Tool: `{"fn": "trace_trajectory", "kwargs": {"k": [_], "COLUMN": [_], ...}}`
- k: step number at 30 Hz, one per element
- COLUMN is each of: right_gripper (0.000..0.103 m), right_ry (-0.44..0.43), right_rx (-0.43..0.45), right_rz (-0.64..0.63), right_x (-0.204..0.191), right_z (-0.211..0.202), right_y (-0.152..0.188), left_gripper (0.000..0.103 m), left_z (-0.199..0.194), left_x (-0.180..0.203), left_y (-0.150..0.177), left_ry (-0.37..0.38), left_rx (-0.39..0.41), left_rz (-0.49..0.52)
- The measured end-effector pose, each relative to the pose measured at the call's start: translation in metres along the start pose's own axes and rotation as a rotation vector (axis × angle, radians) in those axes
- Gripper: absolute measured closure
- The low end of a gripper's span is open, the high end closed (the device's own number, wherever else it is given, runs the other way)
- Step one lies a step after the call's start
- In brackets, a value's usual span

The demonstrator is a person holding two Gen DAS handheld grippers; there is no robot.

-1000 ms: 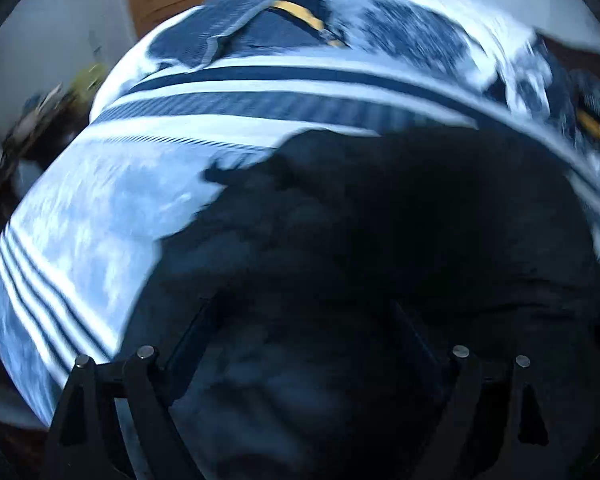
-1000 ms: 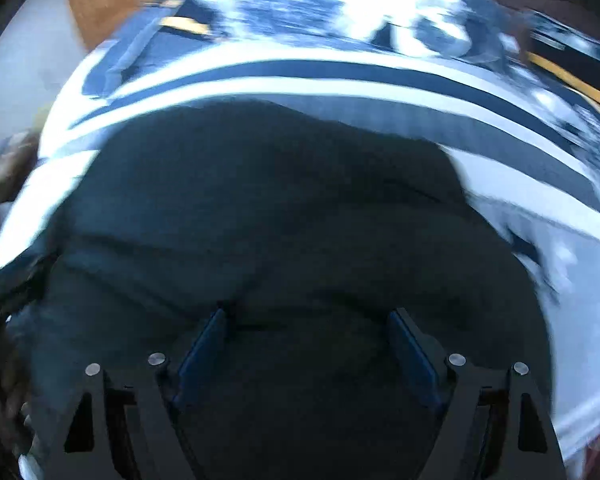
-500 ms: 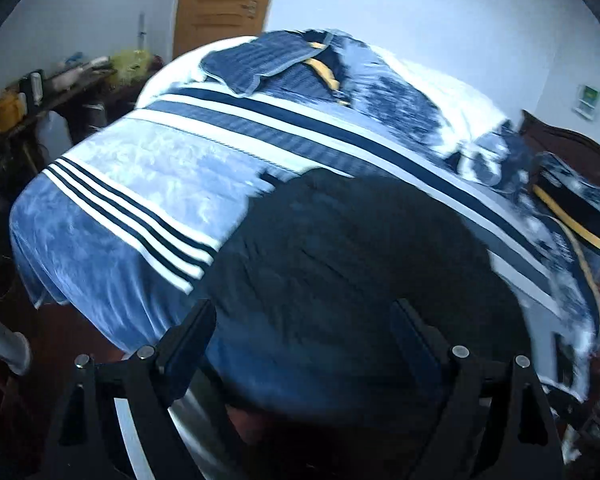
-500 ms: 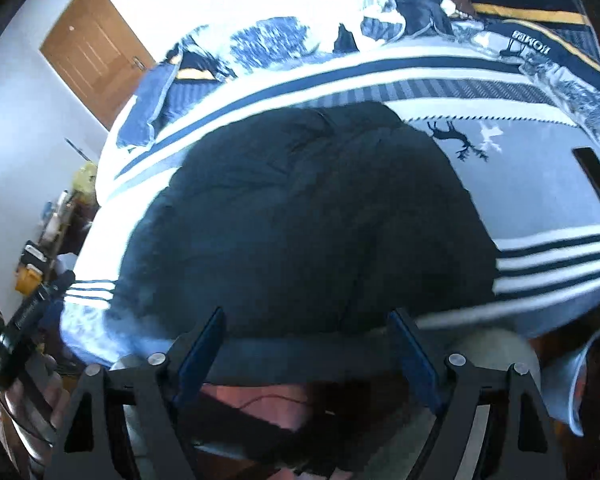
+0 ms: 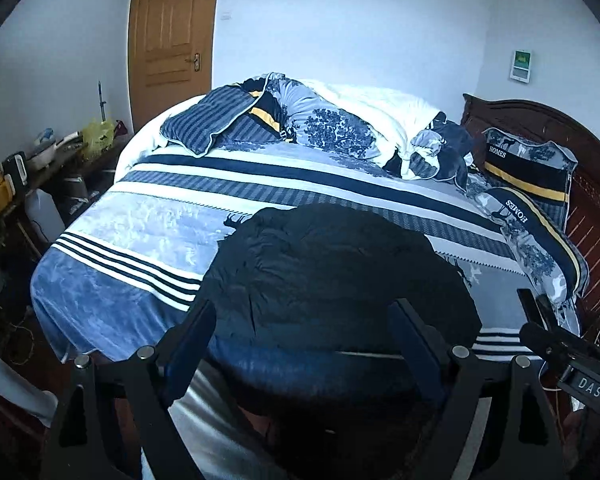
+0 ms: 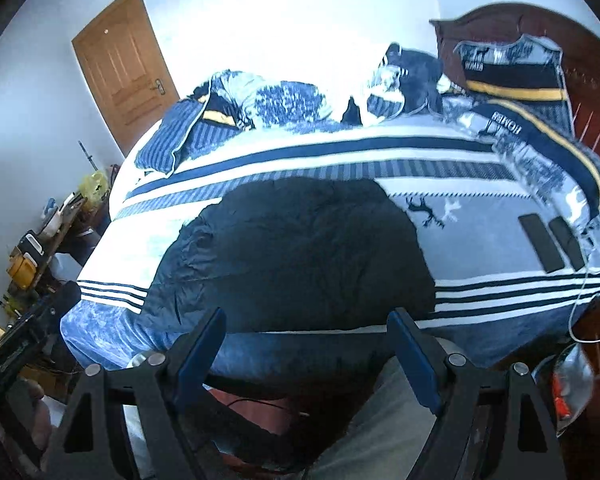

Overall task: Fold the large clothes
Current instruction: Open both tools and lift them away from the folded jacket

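Left wrist view: my left gripper gapes empty short of the dark folded garment on the bed; my right gripper likewise; garment's near edge hidden.

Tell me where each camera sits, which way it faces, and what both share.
Left wrist: sits behind the open left tongs, facing down over the bed; the right tongs' body shows at right.
Right wrist: sits behind the open right tongs, facing likewise; pale trousers show below.
Shared: dark garment, door, pillows.
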State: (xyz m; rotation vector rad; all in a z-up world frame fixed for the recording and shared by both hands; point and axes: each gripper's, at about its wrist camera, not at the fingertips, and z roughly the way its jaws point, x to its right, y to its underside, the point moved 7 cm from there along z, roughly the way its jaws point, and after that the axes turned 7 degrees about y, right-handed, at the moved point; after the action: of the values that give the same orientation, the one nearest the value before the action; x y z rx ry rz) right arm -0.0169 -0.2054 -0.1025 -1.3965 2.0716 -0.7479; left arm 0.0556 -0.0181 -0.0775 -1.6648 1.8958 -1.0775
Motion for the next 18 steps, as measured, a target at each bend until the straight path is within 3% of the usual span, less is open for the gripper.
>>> {"fn": "trace_trajectory", "kwargs": {"k": [5,11,18], "right_gripper": [0.017,0.017,0.017], "right_ry": [0.023,-0.041,-0.059], "right_rx": [0.022,0.026,0.027], "right_rz": [0.013,0.027,0.007], "right_x": [0.002,0.001,0.0], "right_z": [-0.024,-0.053,-0.068], "right_y": [0.01,0.025,0.03], "left_gripper": [0.014,0.014,0.013], "left_z": [-0.03,-0.05,-0.066], "left_x": [0.009,0.023,0.025], "left_y": [0.007,0.014,0.009], "left_ry": [-0.037,-0.032,-0.041], "left_rx": [0.042,0.045,0.089], "left_rz": [0.034,0.071,0.071]}}
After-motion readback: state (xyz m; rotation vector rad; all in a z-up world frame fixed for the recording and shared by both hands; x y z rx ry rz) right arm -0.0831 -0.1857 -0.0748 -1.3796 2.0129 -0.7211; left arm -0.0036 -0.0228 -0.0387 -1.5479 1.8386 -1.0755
